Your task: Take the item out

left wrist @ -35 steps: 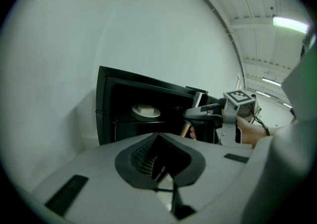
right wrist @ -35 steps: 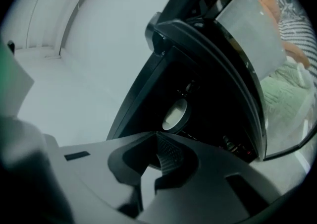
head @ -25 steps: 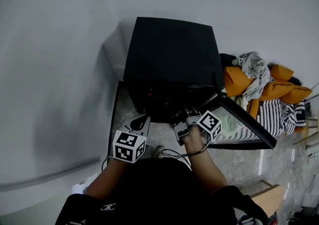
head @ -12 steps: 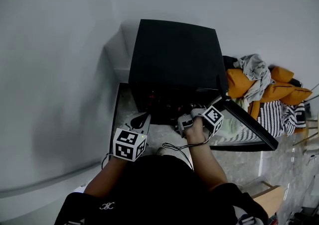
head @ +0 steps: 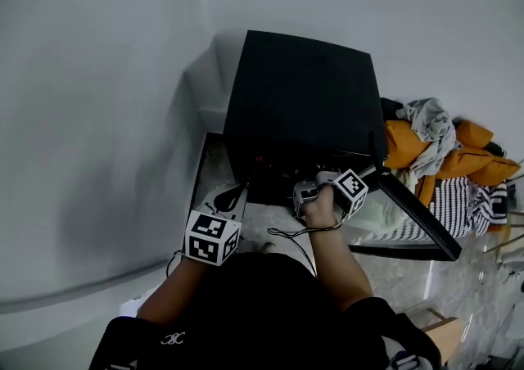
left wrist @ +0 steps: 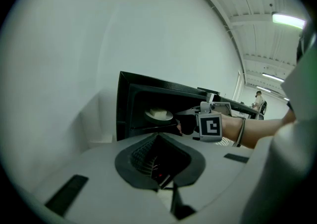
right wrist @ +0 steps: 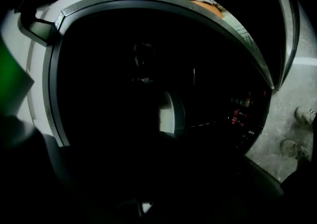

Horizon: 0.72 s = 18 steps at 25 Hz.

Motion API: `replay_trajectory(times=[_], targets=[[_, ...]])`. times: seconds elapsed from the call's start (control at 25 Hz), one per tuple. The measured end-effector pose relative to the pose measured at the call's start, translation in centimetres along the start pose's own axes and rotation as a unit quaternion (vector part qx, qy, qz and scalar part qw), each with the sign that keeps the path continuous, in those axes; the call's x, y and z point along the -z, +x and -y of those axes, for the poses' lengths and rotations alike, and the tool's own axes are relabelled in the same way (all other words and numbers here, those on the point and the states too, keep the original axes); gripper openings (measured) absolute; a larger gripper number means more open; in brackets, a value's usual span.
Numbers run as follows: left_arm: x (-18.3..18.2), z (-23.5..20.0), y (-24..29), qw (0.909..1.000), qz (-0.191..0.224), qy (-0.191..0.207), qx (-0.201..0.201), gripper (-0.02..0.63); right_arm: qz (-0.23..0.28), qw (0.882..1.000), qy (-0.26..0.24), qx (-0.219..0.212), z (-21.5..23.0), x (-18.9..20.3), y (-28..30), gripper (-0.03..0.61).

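Reaching into the open mouth of the black oven [head: 299,90] at the centre of the head view, the right gripper [head: 304,192] sits just left of the swung-open door [head: 413,213]. The left gripper [head: 232,196] hangs at lower left, outside the oven. A heap of clothes [head: 442,151] lies at right.

In the left gripper view, that claw is clenched, its tips meeting on nothing. A plate [left wrist: 167,117] bearing a pale item [left wrist: 156,112] rests inside the oven, with the right gripper's dark tip just beside the plate's right edge.

The right gripper view is nearly black. The plate shows pale at centre, but whether that claw is released or clenched cannot be told.
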State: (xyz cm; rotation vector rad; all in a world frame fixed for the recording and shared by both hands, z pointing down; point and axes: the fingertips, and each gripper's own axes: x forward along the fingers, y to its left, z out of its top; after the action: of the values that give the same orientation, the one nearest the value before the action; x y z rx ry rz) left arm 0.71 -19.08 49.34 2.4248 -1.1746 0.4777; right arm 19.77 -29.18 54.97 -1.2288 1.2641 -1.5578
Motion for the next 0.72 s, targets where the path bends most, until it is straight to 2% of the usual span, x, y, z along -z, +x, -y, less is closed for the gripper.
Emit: replay_trajectory(times=[0.16,0.32,0.52,0.72], targets=[[0.3,-0.5,-0.2,0.9999,-0.002,-0.006,-0.008,0.0,0.006,1.0,0.002,0.009,0.4,-0.2,0.8,0.01],[0.7,-0.9,-0.3,0.9998,-0.006,-0.009,-0.015,0.0,0.014,1.0,0.007,0.008,0.7,-0.5,1.3,0.078],[0.9,-1.3,-0.5,0.9997,-0.009,-0.013,-0.021,0.0,0.023,0.999,0.027,0.024,1.5,-0.7,1.6,0.087],[1.0,-1.4,-0.5,0.9997,-0.011,-0.012,-0.021,0.0,0.034,0.998,0.047,0.015,1.4,-0.9,2.2,0.107]])
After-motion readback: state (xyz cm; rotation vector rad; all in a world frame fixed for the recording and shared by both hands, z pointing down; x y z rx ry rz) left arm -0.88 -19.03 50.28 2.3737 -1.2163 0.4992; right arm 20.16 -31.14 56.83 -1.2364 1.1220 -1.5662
